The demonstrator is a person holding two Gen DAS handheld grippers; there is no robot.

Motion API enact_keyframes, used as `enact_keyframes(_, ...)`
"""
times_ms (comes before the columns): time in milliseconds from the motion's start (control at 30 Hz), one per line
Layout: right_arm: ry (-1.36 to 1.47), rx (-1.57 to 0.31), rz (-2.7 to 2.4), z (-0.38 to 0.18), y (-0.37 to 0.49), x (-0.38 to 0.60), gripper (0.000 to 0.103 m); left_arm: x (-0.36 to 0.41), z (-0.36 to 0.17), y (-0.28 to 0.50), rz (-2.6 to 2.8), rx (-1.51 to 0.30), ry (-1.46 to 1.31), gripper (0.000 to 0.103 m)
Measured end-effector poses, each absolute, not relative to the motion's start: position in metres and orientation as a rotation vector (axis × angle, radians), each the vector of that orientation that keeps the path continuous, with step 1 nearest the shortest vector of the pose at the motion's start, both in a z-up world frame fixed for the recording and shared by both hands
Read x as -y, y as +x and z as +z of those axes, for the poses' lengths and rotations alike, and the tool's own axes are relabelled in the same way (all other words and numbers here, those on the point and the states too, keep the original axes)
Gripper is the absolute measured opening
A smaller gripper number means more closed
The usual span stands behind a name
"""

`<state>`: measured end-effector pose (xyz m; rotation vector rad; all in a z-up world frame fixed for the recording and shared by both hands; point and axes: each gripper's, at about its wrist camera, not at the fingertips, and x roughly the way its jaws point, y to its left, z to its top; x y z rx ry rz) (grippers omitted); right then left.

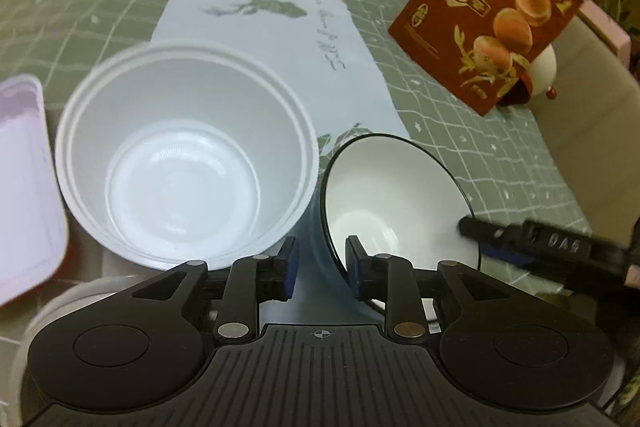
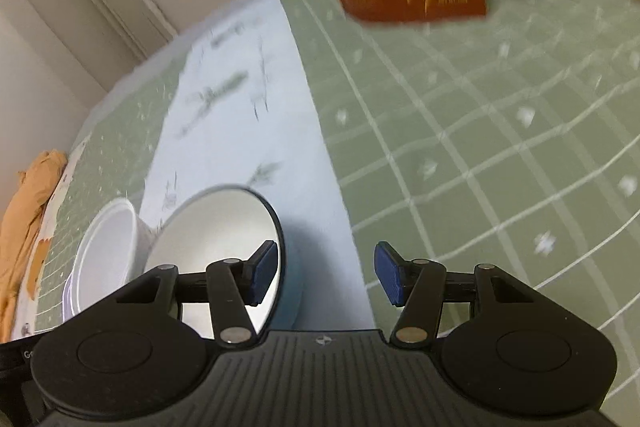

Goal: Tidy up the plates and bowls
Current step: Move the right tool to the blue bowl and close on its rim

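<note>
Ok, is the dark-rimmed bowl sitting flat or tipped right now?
Tipped. The dark-rimmed bowl shows its rim as a steep oval leaning toward the white plastic bowl, with the left tongs straddling its near edge.

- You can read "QUAIL EGGS" in large pale letters on the red snack pouch standing at the far side of the table; its smaller print and round seals are too small to make out.
- You can see "DAS" in raised letters on the black finger of the right gripper in the left wrist view.
- The handwritten-style line on the white deer-print cloth is not legible.
</note>
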<state>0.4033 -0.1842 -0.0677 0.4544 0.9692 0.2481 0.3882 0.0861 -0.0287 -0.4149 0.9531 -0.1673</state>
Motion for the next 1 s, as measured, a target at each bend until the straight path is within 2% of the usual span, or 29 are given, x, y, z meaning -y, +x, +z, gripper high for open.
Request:
enact_keyframes(167,0.486,-1.04,0.29,-0.086,0.41,0.172,0.052,-0.081,-0.033,0.395,-0.158,-0.939,-0.422,0.026)
enact_keyframes(233,0.481,-1.043,0.29,-0.087,0.414,0.169,0.048,-0.073,-0.031,0.406,-0.172,-0.954,-0.412,0.032)
enact_keyframes(500,0.428,-1.061,0.303,-0.084,0.431,0.16,0.045,-0.049,-0.044,0.422,-0.157,-0.991,-0.281,0.028)
enact_keyframes(633,0.405,-1.109,0.367,-0.095,0.435,0.146,0.035,-0.047,-0.048,0.42,-0.169,-0.983,-0.283,0.031)
enact_keyframes(767,0.389,-1.09,0.375,-0.09,0.427,0.142,0.035,-0.042,-0.049,0.414,-0.193,-0.996,-0.287,0.035)
enact_keyframes(1000,0.371,-1.053,0.339,-0.082,0.413,0.157,0.036,-0.028,-0.053,0.41,-0.235,-1.004,-0.254,0.036)
